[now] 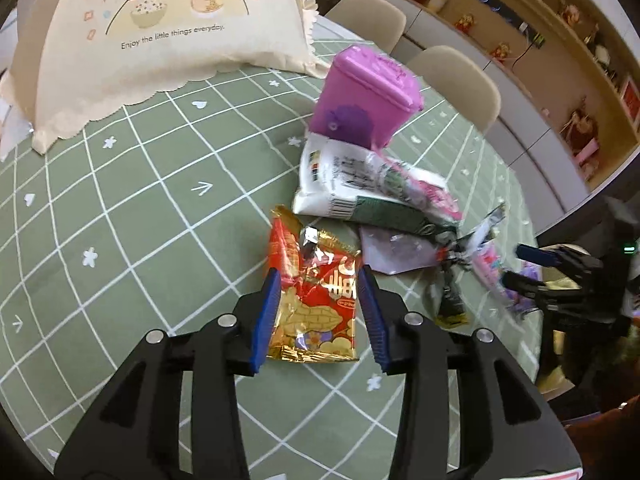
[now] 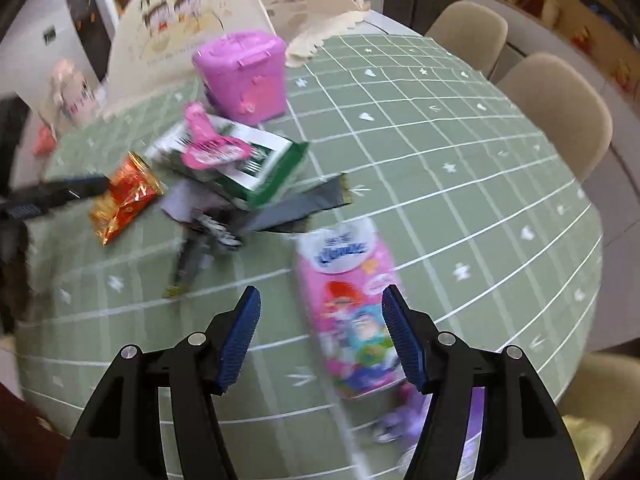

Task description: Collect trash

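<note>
My left gripper (image 1: 319, 280) is open, its blue pads on either side of a red and gold peanut snack packet (image 1: 316, 300) that lies on the green tablecloth; the packet also shows in the right wrist view (image 2: 126, 196). A small purple trash bin (image 1: 366, 98) stands behind a pile of wrappers: a white and green packet (image 1: 352, 192), a grey wrapper (image 2: 296, 204) and a pink lid (image 2: 212, 152). My right gripper (image 2: 320, 300) is open above a pink cartoon carton (image 2: 352, 312) lying flat. The bin also shows in the right wrist view (image 2: 244, 76).
A cream mesh food cover (image 1: 160, 40) with a cartoon print stands at the back of the round table (image 2: 480, 184). Beige chairs (image 2: 560, 112) ring the far side. A shelf with ornaments (image 1: 560, 40) runs along the wall. The right gripper shows in the left view (image 1: 536, 268).
</note>
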{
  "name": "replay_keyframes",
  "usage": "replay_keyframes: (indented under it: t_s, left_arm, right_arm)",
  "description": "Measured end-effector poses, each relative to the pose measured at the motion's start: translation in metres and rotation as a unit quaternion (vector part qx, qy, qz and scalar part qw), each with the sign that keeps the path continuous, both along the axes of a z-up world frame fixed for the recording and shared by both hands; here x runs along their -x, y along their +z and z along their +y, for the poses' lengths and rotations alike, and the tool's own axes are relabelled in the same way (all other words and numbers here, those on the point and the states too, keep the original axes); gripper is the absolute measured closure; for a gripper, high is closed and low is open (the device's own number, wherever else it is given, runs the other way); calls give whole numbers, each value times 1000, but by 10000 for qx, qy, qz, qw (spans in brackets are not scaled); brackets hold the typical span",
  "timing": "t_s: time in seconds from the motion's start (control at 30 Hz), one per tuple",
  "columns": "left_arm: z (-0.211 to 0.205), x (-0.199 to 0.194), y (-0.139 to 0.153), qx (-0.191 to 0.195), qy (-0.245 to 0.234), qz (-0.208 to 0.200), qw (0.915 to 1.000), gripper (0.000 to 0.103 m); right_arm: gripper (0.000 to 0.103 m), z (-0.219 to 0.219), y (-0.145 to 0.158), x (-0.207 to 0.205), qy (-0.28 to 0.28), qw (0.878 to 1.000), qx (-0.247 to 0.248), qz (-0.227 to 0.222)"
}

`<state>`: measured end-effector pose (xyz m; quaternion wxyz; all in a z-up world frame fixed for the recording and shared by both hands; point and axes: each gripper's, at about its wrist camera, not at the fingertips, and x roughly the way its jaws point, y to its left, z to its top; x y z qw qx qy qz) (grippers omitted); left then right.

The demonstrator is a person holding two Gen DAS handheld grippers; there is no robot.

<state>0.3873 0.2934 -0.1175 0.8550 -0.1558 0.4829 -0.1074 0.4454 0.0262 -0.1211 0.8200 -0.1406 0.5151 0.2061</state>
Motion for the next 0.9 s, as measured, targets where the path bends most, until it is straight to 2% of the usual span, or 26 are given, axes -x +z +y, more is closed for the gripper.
replay_keyframes:
  t_s: [0.1,0.2,0.27,0.33,0.37,0.4,0.47,0.67,0.8,0.9]
  left_arm:
    - [3,4,5,70,-88,-68,9999,59]
    - [5,7,6,-80,-61,-77,9999,59]
    - [9,8,5,-107,21,-43,9999,59]
    - [14,7,3,-110,111,-5,9999,59]
    - [16,6,2,-108,137,0,9998,59]
    - [17,4,1,-94,153,15,9998,59]
    - [17,2,-1,-92,157,30,9998,59]
    - [6,-2,-4,-147,20,63,9999,59]
    - [1,-6,-11,-339,82,125,9993,59]
    - [1,-11,-16,-293,116,224,9993,61]
  right_arm:
    - [43,-6,-12,-21,-125,9998,41,138]
    - [43,-14,-27,-39,-385,9978,-149,518]
    - [44,-14,-30,-41,-421,9970,-239,609]
    - [57,-11,-26,-36,-258,9965,-412,673]
    - [74,-10,-25,-35,-207,9962,-453,718]
    - [84,-9,-23,-33,-197,9960,-466,732]
    - [93,-8,-13,-26,-249,9965,-534,597]
    - [94,-31,38,-6,-896,9918,-914,63]
    - [94,-35,55,20,-1162,9895,-846,-147]
    - [94,-32,57,44,-1388,9869,-784,-260]
